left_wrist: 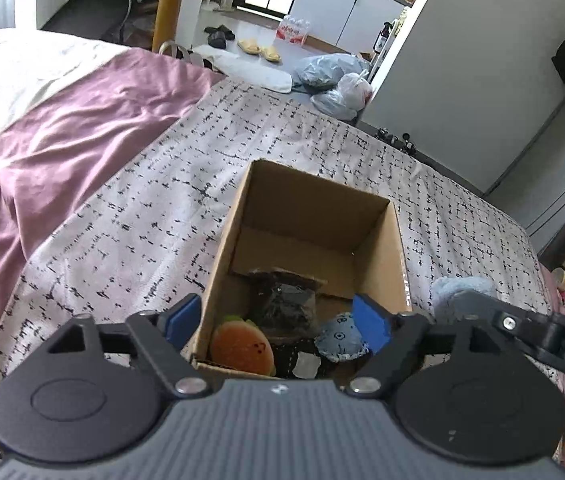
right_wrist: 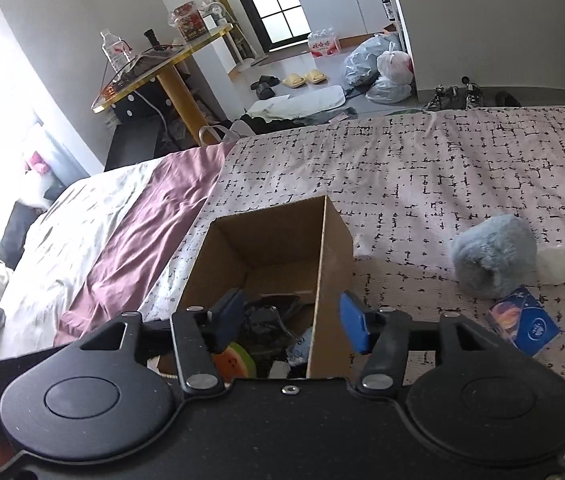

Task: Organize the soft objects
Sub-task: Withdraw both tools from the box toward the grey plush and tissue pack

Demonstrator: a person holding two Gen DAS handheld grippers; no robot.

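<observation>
Hovering over the cardboard box point(right_wrist: 274, 248), both grippers, left point(left_wrist: 278, 320) and right point(right_wrist: 288, 316), are seen released, empty; grey plush point(right_wrist: 490, 252), frame right, is judged next pickup.

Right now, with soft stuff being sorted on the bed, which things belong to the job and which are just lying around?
Part of the job:
cardboard box
burger plush inside it
blue denim plush inside it
fluffy blue-grey plush, on the bed beside the box

Just lying about:
blue packet
yellow slippers
plastic bags
water bottle
</observation>
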